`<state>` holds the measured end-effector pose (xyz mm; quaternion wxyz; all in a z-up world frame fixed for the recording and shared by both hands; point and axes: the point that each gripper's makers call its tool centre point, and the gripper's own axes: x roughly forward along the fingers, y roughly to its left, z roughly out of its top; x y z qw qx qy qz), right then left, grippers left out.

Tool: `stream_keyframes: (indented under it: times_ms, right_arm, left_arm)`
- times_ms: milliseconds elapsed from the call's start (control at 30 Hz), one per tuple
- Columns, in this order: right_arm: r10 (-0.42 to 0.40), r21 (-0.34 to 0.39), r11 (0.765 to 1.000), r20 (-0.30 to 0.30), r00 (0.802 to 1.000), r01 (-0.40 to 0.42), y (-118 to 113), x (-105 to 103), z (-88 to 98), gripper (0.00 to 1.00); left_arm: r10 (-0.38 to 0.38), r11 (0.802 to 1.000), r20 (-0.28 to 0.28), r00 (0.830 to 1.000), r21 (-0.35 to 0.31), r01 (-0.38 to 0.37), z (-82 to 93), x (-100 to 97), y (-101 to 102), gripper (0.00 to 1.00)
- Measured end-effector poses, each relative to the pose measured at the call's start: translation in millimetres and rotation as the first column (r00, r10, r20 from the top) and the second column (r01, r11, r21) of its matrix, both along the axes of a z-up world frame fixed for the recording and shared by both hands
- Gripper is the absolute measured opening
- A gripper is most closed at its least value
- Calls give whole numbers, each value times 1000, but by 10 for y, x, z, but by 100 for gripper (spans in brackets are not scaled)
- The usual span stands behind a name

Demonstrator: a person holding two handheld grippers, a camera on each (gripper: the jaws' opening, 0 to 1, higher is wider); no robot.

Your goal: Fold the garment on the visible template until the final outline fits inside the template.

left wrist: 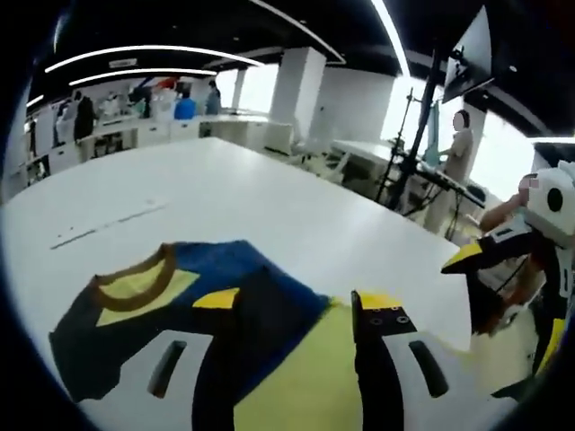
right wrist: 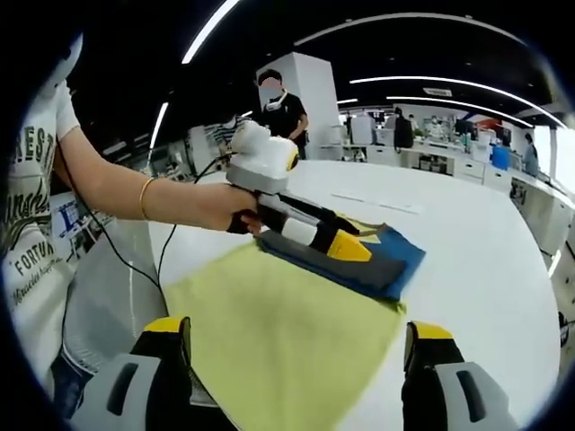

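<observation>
A folded garment (left wrist: 256,301), navy and blue with a brown collar (left wrist: 135,287), lies on the far end of a yellow-green template sheet (left wrist: 301,382) on the white table (left wrist: 225,193). My left gripper (left wrist: 296,301) is open, its yellow-tipped jaws spread over the garment's dark fold. In the right gripper view a hand holds that left gripper (right wrist: 346,244) low on the garment (right wrist: 382,260), its tip touching the cloth. My right gripper (right wrist: 296,337) is open over the near part of the template (right wrist: 287,323), holding nothing. It also enters the left gripper view at the right edge (left wrist: 503,265).
A thin white strip (left wrist: 108,224) lies on the table beyond the garment. The table's edge (left wrist: 395,215) runs along the right. A tripod stand (left wrist: 409,157) and a standing person (right wrist: 280,108) are past the table. Desks and people fill the far background.
</observation>
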<state>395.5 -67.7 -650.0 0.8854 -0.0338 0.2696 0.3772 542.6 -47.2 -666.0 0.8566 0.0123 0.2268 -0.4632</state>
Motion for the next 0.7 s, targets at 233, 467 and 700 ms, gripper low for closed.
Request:
stream_keyframes:
  times_ms: [233, 467, 700]
  right_arm:
    - [49, -16, 999, -4, 999, -49, 72, -21, -18, 99]
    - [114, -69, 991, -17, 993, -115, 86, -43, -81, 99]
    - [161, -81, 983, -34, 986, -163, 114, -96, -115, 99]
  left_arm:
    - [17, 999, -4, 1000, -35, -17, 113, -31, 151, 69]
    - [3, 998, 24, 1000, -56, -2, 224, -139, 313, 82]
    - [4, 998, 35, 999, -60, -2, 269, -270, 528, 89]
